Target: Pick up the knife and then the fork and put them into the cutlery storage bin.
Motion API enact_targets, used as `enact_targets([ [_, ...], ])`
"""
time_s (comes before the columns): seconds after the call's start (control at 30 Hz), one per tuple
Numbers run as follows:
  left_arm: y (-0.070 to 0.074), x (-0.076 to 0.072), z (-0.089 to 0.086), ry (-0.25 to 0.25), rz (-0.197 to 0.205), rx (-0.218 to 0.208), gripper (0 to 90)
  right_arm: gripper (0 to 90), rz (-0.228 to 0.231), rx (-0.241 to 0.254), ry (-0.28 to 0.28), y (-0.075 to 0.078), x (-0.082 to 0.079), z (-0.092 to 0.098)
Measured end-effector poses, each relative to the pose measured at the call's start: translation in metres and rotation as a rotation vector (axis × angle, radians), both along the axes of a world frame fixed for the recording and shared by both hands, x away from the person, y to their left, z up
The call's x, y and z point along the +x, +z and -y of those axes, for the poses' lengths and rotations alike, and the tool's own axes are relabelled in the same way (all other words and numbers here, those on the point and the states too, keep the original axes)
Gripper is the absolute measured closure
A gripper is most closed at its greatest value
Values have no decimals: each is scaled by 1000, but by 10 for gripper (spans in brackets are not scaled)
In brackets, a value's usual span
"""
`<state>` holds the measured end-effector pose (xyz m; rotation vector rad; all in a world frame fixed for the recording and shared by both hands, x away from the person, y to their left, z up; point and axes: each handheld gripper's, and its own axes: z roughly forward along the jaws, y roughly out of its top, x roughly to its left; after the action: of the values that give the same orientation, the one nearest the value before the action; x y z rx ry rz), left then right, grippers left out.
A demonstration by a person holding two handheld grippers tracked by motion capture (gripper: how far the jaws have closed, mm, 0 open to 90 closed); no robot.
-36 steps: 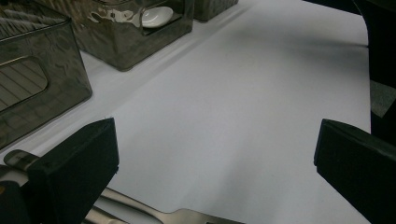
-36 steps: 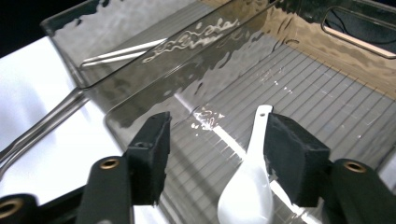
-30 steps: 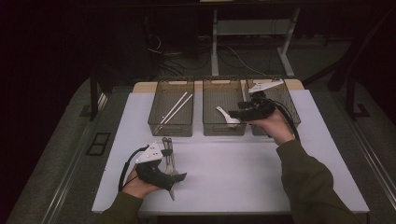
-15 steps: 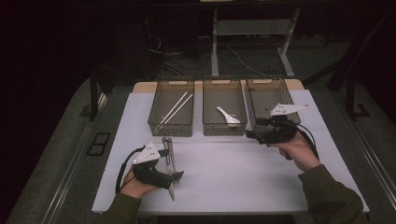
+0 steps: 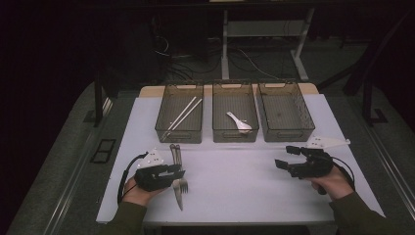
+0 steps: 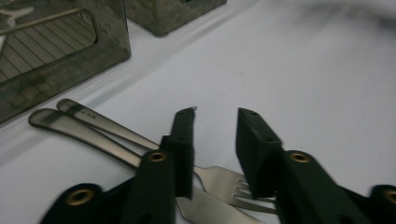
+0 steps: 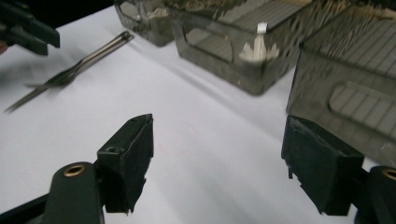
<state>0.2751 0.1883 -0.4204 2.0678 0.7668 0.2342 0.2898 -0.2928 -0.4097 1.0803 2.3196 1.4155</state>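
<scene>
1. Since the earlier frame the right gripper (image 5: pixel 288 157) has come away from the bins and down to the bare white table top (image 5: pixel 235 188) at the person's right, and the left gripper (image 5: pixel 180 172) has kept its place.
2. The left gripper's jaws have just been closing. They straddle the fork (image 6: pixel 219 179), one jaw at each side of its neck and tines; whether the pads already pinch it is hard to tell, since a gap still seems to show.
3. The knife (image 6: pixel 88 135) lies touching the fork, its blade running under the left gripper's jaws.
4. The right gripper is released, jaws wide apart with only table between them.
5. Beyond the right gripper stand three dark bins: an empty one (image 5: pixel 286 111), one holding a white spoon (image 5: pixel 239 122), and one with chopsticks (image 5: pixel 182 116) nearest the left gripper.
</scene>
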Motion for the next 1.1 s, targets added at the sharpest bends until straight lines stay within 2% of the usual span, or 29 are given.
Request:
enact_targets([
  [0.1, -2, 1, 0, 21, -20, 32, 827, 249, -8, -12, 7, -5, -9, 4],
  [0.17, -2, 3, -1, 16, -27, 40, 889, 249, -8, -14, 16, -8, -13, 6],
  [0.23, -4, 4, -1, 40, -47, 62, 889, 249, -8, -14, 20, -9, -18, 7],
  [0.3, -6, 4, -2, 30, -61, 62, 890, 249, -13, -18, 30, -10, -21, 8],
  [0.4, -8, 2, -3, 4, -80, 92, 890, 249, -19, -23, 26, -12, -26, 10],
  [0.43, -8, 0, -2, 10, -83, 83, 890, 249, -18, -23, 28, -12, -27, 11],
  [0.53, -7, -5, -1, -13, -85, 89, 890, 249, -20, -20, 29, -13, -30, 13],
  [0.6, -6, -7, -2, -47, -86, 109, 890, 249, -24, -17, 26, -14, -31, 14],
  [0.63, -7, -9, -2, -56, -90, 104, 890, 249, -28, -17, 25, -14, -31, 14],
  [0.7, -7, -11, -4, -78, -101, 129, 890, 249, -28, -17, 25, -14, -32, 15],
  [0.83, -11, -14, -7, -112, -125, 119, 890, 249, -23, -18, 23, -14, -33, 15],
  [1.0, -15, -15, -1, -168, -154, 142, 890, 249, -26, -19, 23, -14, -33, 15],
  [1.1, -15, -15, 2, -179, -152, 143, 890, 249, -22, -24, 27, -14, -33, 14],
])
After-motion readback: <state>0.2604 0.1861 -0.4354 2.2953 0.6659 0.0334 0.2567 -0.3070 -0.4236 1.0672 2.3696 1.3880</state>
